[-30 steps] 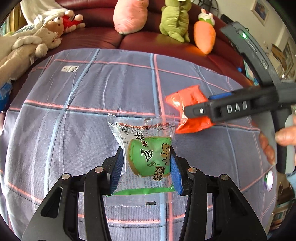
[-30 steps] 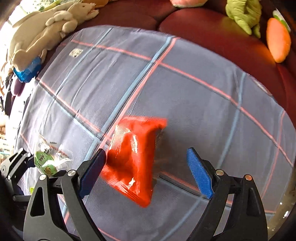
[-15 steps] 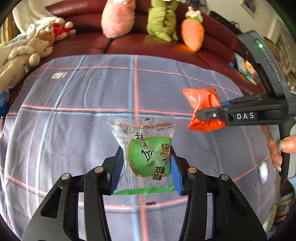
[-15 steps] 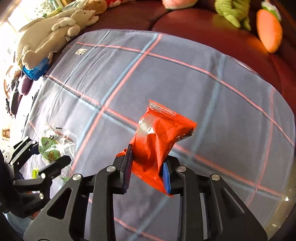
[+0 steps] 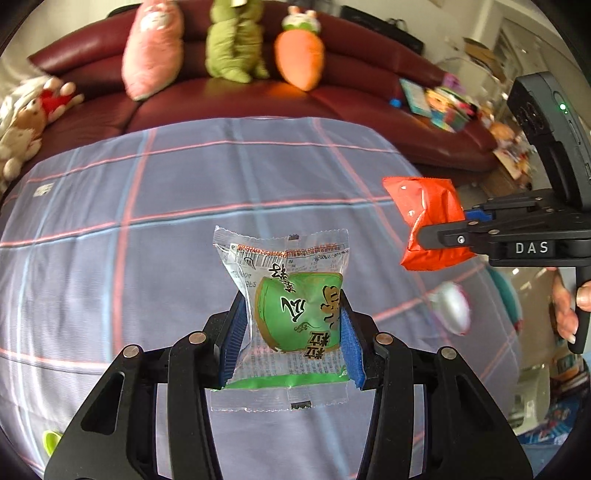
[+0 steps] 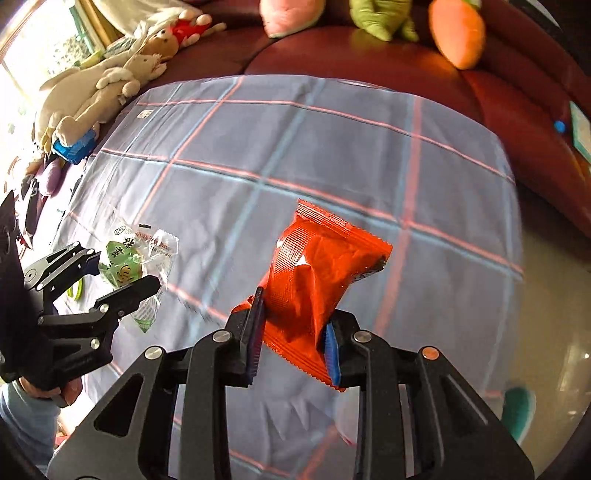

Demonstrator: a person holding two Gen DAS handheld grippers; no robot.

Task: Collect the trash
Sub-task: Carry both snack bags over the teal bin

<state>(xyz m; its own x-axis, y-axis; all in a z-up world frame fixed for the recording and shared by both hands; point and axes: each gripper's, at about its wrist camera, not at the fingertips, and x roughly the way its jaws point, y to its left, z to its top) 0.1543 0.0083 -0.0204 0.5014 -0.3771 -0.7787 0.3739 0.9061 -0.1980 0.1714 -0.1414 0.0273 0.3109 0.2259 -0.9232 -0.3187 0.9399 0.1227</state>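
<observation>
Between the right tongs [image 6: 293, 334]: a crinkled orange packet [image 6: 317, 280] (shiny, sealed).

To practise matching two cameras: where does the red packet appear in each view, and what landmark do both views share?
Left wrist view: red packet at the right edge, pinched by the right gripper.
Right wrist view: red packet at lower centre, between that gripper's blue pads.
Shared landmark: the carrot plush on the sofa.
</observation>
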